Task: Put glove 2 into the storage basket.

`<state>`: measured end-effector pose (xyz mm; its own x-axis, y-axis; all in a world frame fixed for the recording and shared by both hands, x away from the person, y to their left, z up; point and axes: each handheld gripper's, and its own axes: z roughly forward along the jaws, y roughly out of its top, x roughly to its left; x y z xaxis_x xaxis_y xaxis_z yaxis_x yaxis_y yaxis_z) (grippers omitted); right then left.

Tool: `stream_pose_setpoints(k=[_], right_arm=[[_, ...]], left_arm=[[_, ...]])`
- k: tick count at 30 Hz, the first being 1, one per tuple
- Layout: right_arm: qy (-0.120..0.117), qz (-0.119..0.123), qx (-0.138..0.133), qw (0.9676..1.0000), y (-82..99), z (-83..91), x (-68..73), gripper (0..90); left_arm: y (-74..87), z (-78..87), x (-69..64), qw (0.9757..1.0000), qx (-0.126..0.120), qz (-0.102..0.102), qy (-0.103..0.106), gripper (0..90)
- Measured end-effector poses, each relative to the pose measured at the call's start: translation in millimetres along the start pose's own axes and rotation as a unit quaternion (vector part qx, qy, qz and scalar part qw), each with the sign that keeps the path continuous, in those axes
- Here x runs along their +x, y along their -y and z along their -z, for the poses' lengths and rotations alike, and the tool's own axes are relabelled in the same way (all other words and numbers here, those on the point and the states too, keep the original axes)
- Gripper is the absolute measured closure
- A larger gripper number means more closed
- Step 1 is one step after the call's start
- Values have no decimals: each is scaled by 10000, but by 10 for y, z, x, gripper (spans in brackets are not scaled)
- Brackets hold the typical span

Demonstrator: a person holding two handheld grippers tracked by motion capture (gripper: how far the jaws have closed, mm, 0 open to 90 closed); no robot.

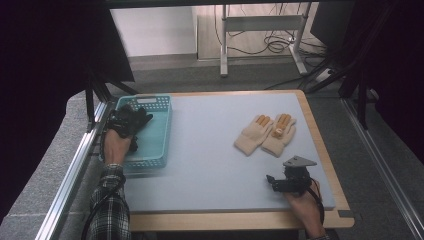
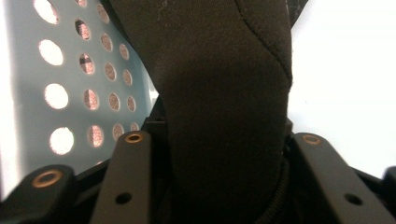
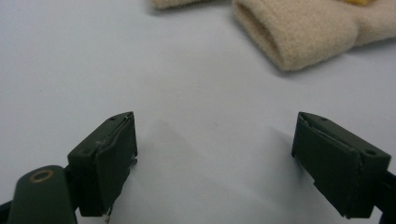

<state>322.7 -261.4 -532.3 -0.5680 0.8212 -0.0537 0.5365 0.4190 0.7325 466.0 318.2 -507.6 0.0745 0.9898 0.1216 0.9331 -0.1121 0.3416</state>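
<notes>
Over the teal perforated basket (image 1: 156, 136) at the table's left, my left gripper (image 1: 129, 126) is shut on a black glove (image 1: 132, 118). In the left gripper view the dark knit glove (image 2: 224, 93) hangs between both jaws, with the basket's holed wall (image 2: 28, 116) behind it. A pair of beige gloves (image 1: 265, 134) with orange-marked fingers lies side by side at the right of the pale blue mat (image 1: 210, 150). My right gripper (image 1: 273, 181) rests low near the front right, open, jaws wide apart with nothing between them. One beige cuff (image 3: 299, 32) lies just ahead of it.
The mat sits on a wooden tabletop whose edge (image 1: 240, 220) runs along the front and right. A metal rail (image 1: 75, 170) borders the left side. Behind the table stand desk legs (image 1: 224, 45) and loose cables (image 1: 275, 45) on the floor.
</notes>
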Motion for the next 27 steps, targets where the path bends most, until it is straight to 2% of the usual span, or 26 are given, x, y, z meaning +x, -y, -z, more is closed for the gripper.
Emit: stream_pose_setpoints(k=[2, 4, 5, 6, 7, 9, 10, 12, 14, 18, 19, 20, 21, 22, 24, 25, 26, 27], right_arm=[[1, 0, -1, 10000, 0, 0, 0, 136], [1, 1, -2, 10000, 0, 0, 1, 136], [1, 1, -2, 10000, 0, 0, 0, 136], [1, 2, -1, 10000, 0, 0, 0, 135], [1, 1, -1, 10000, 0, 0, 0, 135], [3, 3, -1, 10000, 0, 0, 1, 136], [2, 3, -2, 10000, 0, 0, 1, 136], [3, 2, -1, 10000, 0, 1, 1, 136], [2, 2, -1, 10000, 0, 0, 1, 136], [3, 2, 0, 10000, 0, 0, 1, 136], [4, 3, 0, 10000, 0, 0, 1, 136], [4, 3, 0, 10000, 0, 0, 1, 136], [4, 3, 1, 10000, 0, 1, 1, 136], [3, 2, 1, 10000, 0, 0, 1, 136], [3, 2, 1, 10000, 0, 1, 2, 136], [3, 3, 0, 10000, 0, 1, 1, 136], [3, 3, 0, 10000, 0, 1, 1, 136], [3, 2, 1, 10000, 0, 1, 2, 136]], left_arm=[[1, -31, 0, 9998, 12, -88, -152, 523], [-6, -32, -22, 9997, 27, -195, -150, 467], [-6, -32, -22, 9997, 27, -195, -150, 409], [-17, -33, -74, 9990, 72, -385, -211, 325], [-20, -20, -87, 9989, 90, -433, -163, 263], [-20, -10, -86, 9990, 78, -416, -104, 240], [-16, 24, -74, 9993, 51, -372, -30, 148], [-9, 78, -57, 9993, -41, -373, 3, 101], [1, 147, -35, 9993, -143, -330, 72, 75], [26, 313, 36, 9981, -455, -141, 387, 41], [26, 313, 36, 9981, -455, -141, 387, 36], [34, 346, 51, 9972, -547, -97, 507, 36], [50, 396, 71, 9949, -685, -21, 740, 35], [60, 418, 79, 9935, -751, -6, 853, 35], [83, 452, 68, 9909, -871, 13, 1022, 33], [92, 469, 63, 9898, -924, -41, 1079, 30], [92, 469, 63, 9898, -924, -41, 1079, 25], [113, 505, 36, 9864, -1096, -78, 1221, 25]])
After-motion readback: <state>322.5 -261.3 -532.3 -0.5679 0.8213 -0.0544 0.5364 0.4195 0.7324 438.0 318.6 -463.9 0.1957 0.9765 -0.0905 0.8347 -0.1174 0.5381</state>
